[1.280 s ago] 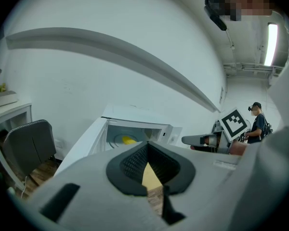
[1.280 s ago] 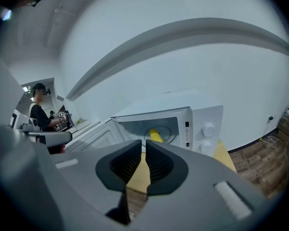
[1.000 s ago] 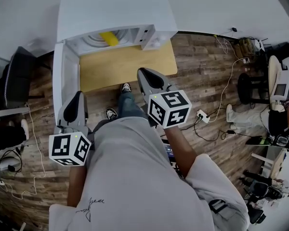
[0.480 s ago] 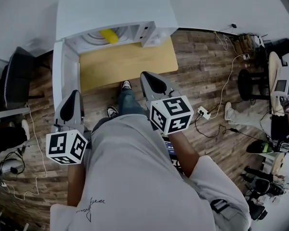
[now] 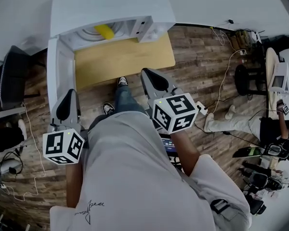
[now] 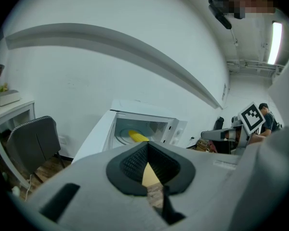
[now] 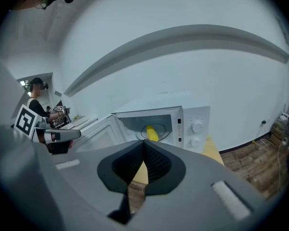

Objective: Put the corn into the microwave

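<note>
The yellow corn (image 5: 104, 31) lies inside the white microwave (image 5: 111, 4), on its turntable, with the door (image 5: 55, 76) swung open to the left. The microwave stands on a light wooden table (image 5: 123, 59). My left gripper (image 5: 67, 105) hovers near the door's front end, jaws shut and empty. My right gripper (image 5: 151, 77) hangs just in front of the table's near edge, also shut and empty. In the left gripper view the corn (image 6: 137, 136) shows above the closed gripper (image 6: 147, 148). In the right gripper view the corn (image 7: 151, 133) sits in the open microwave (image 7: 195, 126), beyond the shut gripper (image 7: 143, 154).
A black chair (image 5: 12, 81) stands left of the open door. Cables and a power strip (image 5: 202, 110) lie on the wooden floor to the right, near a stool (image 5: 245, 83) and a seated person (image 5: 274, 124). My own feet (image 5: 121, 82) are under the table's edge.
Both grippers have stayed about where they were, and the corn lies in the microwave as before. Only the head view has shifted a little.
</note>
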A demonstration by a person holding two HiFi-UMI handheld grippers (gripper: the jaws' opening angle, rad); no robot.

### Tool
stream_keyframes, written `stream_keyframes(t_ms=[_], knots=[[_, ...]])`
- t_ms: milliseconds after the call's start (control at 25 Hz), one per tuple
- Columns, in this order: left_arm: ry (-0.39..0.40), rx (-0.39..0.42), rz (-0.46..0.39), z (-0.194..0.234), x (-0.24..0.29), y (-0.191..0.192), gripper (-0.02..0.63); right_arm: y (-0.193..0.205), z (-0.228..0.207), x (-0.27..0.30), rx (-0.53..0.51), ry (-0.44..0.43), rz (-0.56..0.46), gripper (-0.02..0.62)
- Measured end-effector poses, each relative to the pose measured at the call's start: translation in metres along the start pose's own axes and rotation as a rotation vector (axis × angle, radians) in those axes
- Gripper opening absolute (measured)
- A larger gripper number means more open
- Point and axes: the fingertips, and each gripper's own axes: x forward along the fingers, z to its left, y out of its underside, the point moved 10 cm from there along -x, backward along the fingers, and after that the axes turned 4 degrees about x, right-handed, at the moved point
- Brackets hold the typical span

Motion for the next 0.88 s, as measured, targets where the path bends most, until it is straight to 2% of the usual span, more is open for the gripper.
stream_keyframes(t_ms=[880], knots=[[0.001,-0.005,0.005,-0.0087,0.0079,0.0011,-0.012,-0.0021,-0.007,0.0002,-0.063,-0.017,0.035,0.011]])
